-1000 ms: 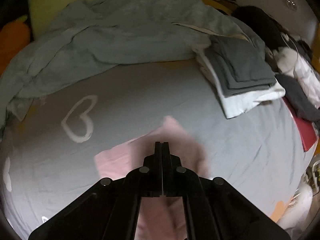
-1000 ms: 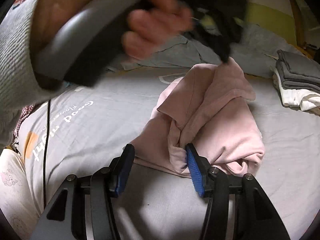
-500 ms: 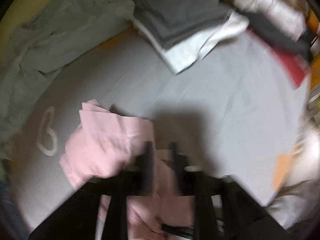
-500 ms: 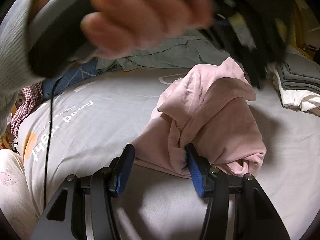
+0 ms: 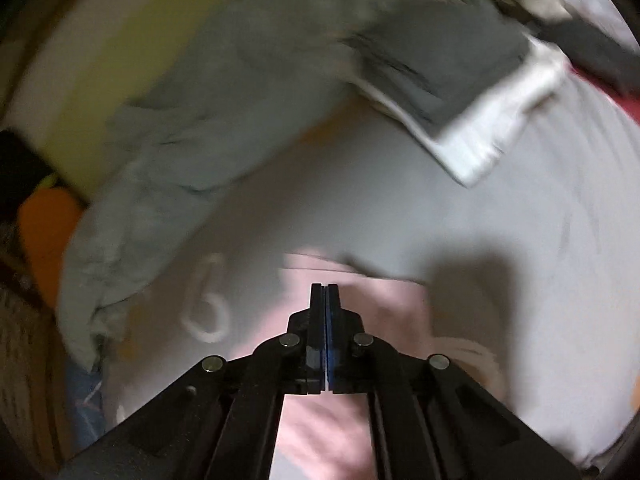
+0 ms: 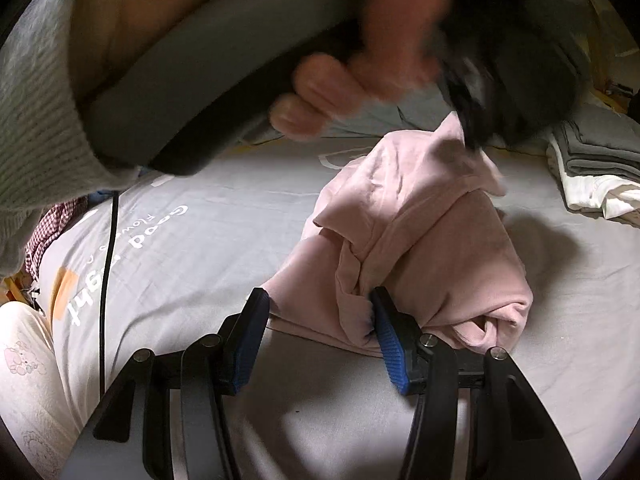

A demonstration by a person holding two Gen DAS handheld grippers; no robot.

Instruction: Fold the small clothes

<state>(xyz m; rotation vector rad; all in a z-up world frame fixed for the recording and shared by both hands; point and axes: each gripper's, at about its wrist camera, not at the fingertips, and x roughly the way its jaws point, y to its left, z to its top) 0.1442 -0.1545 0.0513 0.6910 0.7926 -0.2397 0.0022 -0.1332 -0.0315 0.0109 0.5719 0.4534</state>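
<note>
You're holding the left gripper (image 5: pixel 324 292) with its jaws pressed flat together, no gap between the pads; it's hanging over the pink garment (image 5: pixel 360 312), but the left wrist view is motion-blurred and I can't tell whether any fabric is pinched between them. From the right wrist view, your left hand (image 6: pixel 360 60) is wrapping the grey handle at the top of frame, and the dark front end of that left gripper (image 6: pixel 476 128) is sitting right at the top peak of the pink garment (image 6: pixel 420 240), which is rising into a point there; the contact spot is blurred, so I can't confirm a grip. You're keeping the right gripper (image 6: pixel 316 312) wide open, blue-padded fingers (image 6: pixel 390 344) spread apart, holding nothing. Its right finger is touching the near folds of the garment, and its left finger is sitting just beside the lower left hem, with a bunched fold lying between the two. The garment is sitting crumpled in a heap on the grey bedsheet (image 6: pixel 200 248), roughly mid-bed, just in front of the right gripper. The sheet is showing white printed lettering (image 6: pixel 132 264) to the left and a white heart outline (image 5: pixel 206 320) near the garment in the left wrist view. A folded stack of grey and white clothes (image 6: pixel 596 172) is lying well apart to the far right; it's also showing in the left wrist view (image 5: pixel 472 92). A rumpled grey-blue duvet (image 5: pixel 192 128) is bunching along the far side of the bed. A black cable (image 6: pixel 108 272) is running across the sheet on the left.
</note>
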